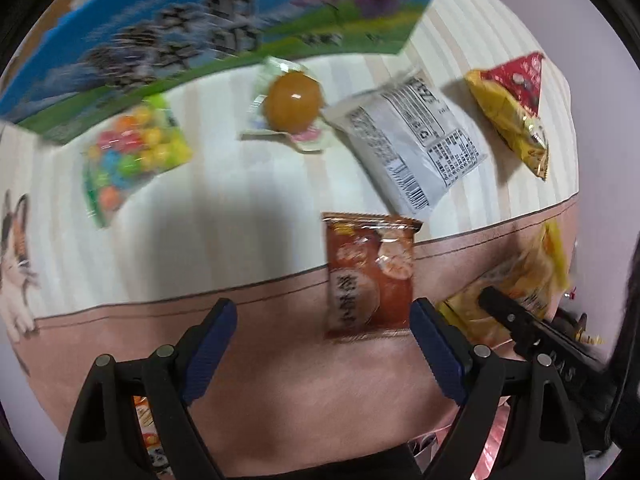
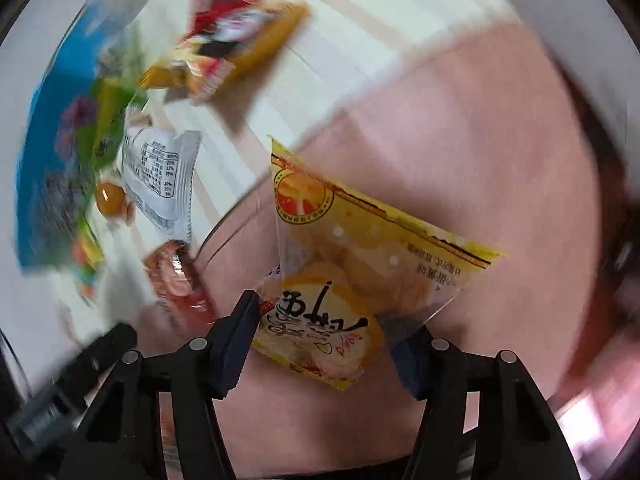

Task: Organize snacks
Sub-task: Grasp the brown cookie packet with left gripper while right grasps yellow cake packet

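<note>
My left gripper (image 1: 322,312) is open and points down over the pink band of the tablecloth (image 1: 280,380). An orange-brown snack packet (image 1: 368,276) lies flat just ahead of it, close to the right finger and untouched. My right gripper (image 2: 330,326) is shut on the lower end of a yellow snack packet (image 2: 360,248), with a blue pad against each side. In the left wrist view this yellow packet (image 1: 524,276) shows at the right edge, partly hidden behind the black finger of the right gripper. The orange-brown packet (image 2: 176,276) lies to the left of the right gripper.
A blue illustrated carton (image 1: 200,20) stands at the back. On the striped cloth lie a bag of coloured candies (image 1: 132,156), an orange jelly cup (image 1: 294,102), a white packet (image 1: 408,140) and a red-and-yellow packet (image 1: 516,108). The table edge curves past at the right.
</note>
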Demonstrator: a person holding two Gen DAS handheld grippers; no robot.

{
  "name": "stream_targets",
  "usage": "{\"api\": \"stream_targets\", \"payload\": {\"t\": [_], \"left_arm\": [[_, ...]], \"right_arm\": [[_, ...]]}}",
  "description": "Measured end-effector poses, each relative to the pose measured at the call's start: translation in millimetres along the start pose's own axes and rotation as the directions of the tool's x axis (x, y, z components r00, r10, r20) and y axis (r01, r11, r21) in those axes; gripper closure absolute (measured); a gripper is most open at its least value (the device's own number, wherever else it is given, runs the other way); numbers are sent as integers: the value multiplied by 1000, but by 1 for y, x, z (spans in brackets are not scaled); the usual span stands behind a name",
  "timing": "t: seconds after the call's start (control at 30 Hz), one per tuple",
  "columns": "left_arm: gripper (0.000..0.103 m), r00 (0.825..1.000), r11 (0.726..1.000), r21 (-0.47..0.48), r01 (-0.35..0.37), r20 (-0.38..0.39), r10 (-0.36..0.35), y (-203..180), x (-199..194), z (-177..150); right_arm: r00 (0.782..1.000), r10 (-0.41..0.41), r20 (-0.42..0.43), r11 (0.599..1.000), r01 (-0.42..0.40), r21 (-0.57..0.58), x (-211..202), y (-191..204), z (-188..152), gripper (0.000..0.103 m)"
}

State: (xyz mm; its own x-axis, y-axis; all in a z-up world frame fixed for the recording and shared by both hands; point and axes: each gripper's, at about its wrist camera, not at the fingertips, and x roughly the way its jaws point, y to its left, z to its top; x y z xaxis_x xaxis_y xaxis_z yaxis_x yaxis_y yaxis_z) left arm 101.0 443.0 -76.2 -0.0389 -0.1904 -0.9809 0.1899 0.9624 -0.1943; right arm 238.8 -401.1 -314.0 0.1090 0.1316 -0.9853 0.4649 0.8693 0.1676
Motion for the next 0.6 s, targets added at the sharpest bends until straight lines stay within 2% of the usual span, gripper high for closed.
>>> {"api": "stream_targets", "payload": {"t": [0.03,0.07,0.1,0.17,0.23,0.3,0.33,0.37,0.4,0.43,0.47,0.5,0.53,0.6], "left_arm": [[15,1000,1000,8,9,-6,-9,-4,5,3],[15,1000,1000,13,7,-16,-6,-7,12,6],[15,1000,1000,19,4,-26,-3,-11,18,9],[17,999,1000,21,9,-50,-8,-18,33,14],[17,998,1000,29,-8,-70,10,-23,48,17],[18,999,999,32,-25,-47,27,-25,53,16],[23,999,999,33,-33,-30,34,-25,52,15],[34,999,998,41,-42,-18,43,-26,52,13],[39,998,997,54,-55,-9,56,-27,51,11],[48,998,996,65,-68,-2,68,-26,49,8],[49,998,995,69,-69,-3,70,-23,47,4],[49,998,996,66,-66,-12,67,-18,46,1],[49,998,996,62,-64,-21,66,-11,45,-4],[49,997,996,49,-77,-26,78,1,43,-12]], "right_arm": [[998,-65,22,995,66,-80,-3,7,5,39],[995,-92,32,988,95,-125,-5,11,8,39],[993,-112,31,979,115,-169,-5,17,10,37],[993,-117,22,977,119,-178,-4,19,14,31],[993,-117,14,982,118,-146,-3,16,17,22],[996,-85,7,993,86,-85,-1,4,18,22],[998,-62,0,997,62,-44,0,-3,17,22],[999,-38,-5,999,38,1,2,-11,16,22],[1000,-23,-3,999,23,36,3,-20,15,22],[1000,-2,2,997,2,81,4,-26,14,22],[1000,15,15,992,-17,124,4,-32,14,22],[999,19,29,989,-23,145,4,-35,14,23],[999,16,45,988,-23,154,5,-35,15,31],[998,-17,64,994,10,106,4,-28,14,40]]}}
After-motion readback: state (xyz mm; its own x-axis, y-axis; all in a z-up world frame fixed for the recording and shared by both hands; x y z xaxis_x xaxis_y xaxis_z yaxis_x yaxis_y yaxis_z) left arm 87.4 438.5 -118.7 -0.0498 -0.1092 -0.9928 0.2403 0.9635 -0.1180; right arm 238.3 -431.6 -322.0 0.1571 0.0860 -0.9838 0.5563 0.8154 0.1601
